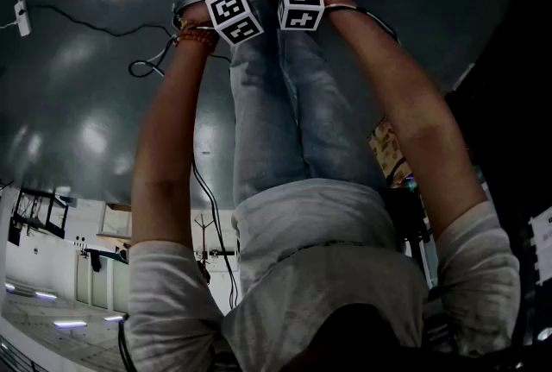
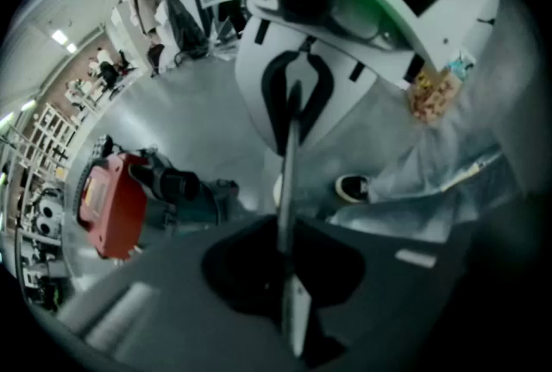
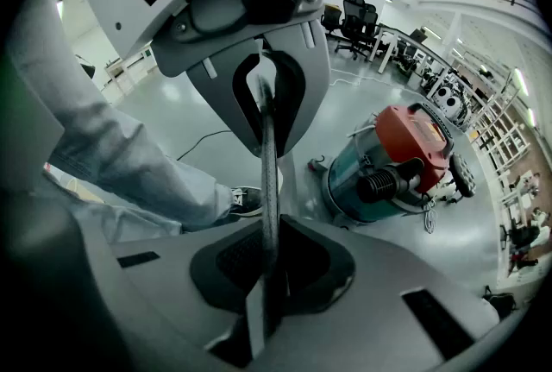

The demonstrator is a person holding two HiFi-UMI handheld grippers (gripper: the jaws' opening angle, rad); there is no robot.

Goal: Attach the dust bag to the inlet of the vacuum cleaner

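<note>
The vacuum cleaner (image 3: 397, 163) stands on the grey floor, a teal drum with a red top and a black ribbed hose stub (image 3: 379, 185) on its side. It also shows in the left gripper view as the vacuum cleaner (image 2: 116, 202). No dust bag is visible in any view. My left gripper (image 2: 289, 133) and right gripper (image 3: 266, 133) point steeply down, side by side, well above the floor and apart from the vacuum. Each pair of jaws meets in a thin line with nothing seen between. In the head view only the left gripper (image 1: 233, 15) and right gripper (image 1: 300, 3) marker cubes show.
The person's jeans (image 1: 285, 103) and a dark shoe (image 3: 246, 202) are just below the grippers. A black cable (image 1: 86, 23) and a white plug (image 1: 21, 16) lie on the floor. Office chairs (image 3: 358, 16) and desks stand far off.
</note>
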